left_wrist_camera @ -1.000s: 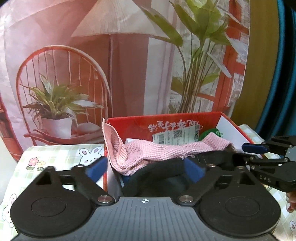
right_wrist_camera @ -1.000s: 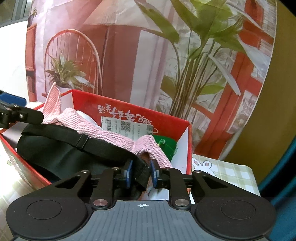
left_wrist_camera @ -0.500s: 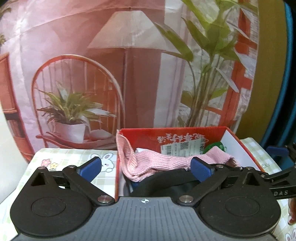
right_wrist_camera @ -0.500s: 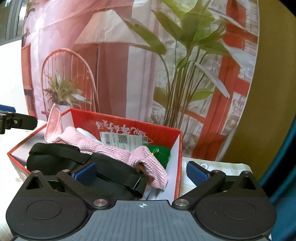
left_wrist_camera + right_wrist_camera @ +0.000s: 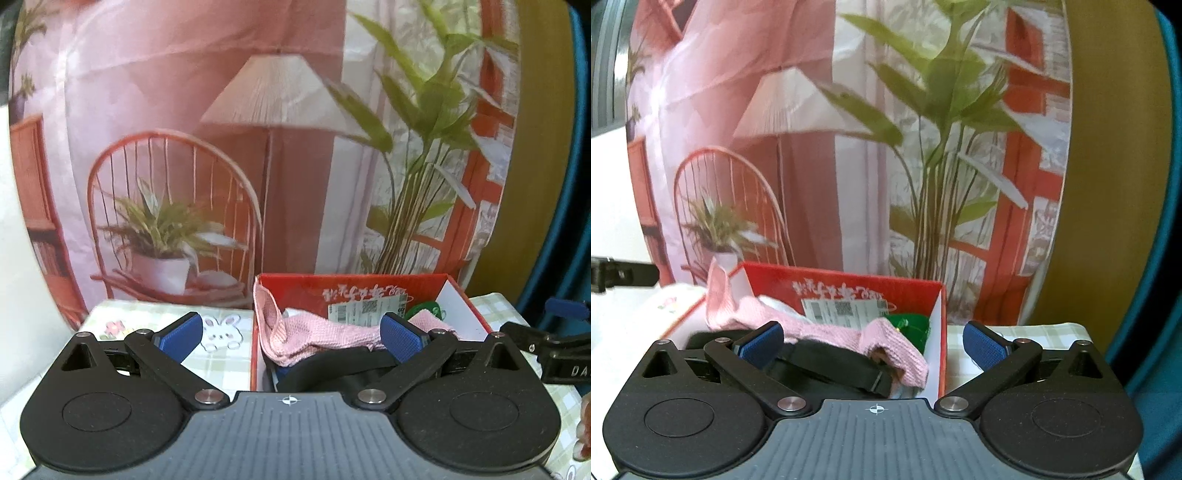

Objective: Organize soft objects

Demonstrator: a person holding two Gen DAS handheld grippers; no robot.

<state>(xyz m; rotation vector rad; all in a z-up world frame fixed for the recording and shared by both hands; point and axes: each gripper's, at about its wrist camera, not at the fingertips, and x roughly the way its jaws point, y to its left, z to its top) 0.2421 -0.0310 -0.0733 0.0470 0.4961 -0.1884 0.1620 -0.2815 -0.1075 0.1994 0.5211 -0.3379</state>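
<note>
both the left gripper [image 5: 291,338] and right gripper [image 5: 873,343] are being held wide open, gripping nothing, above what is probably a black bag [image 5: 831,363] in the red box [image 5: 849,288].

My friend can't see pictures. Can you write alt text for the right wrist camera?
An open right gripper, holding nothing, hangs over a red box that holds a pink cloth, a black bag and something green. Behind it hangs a printed backdrop.
</note>
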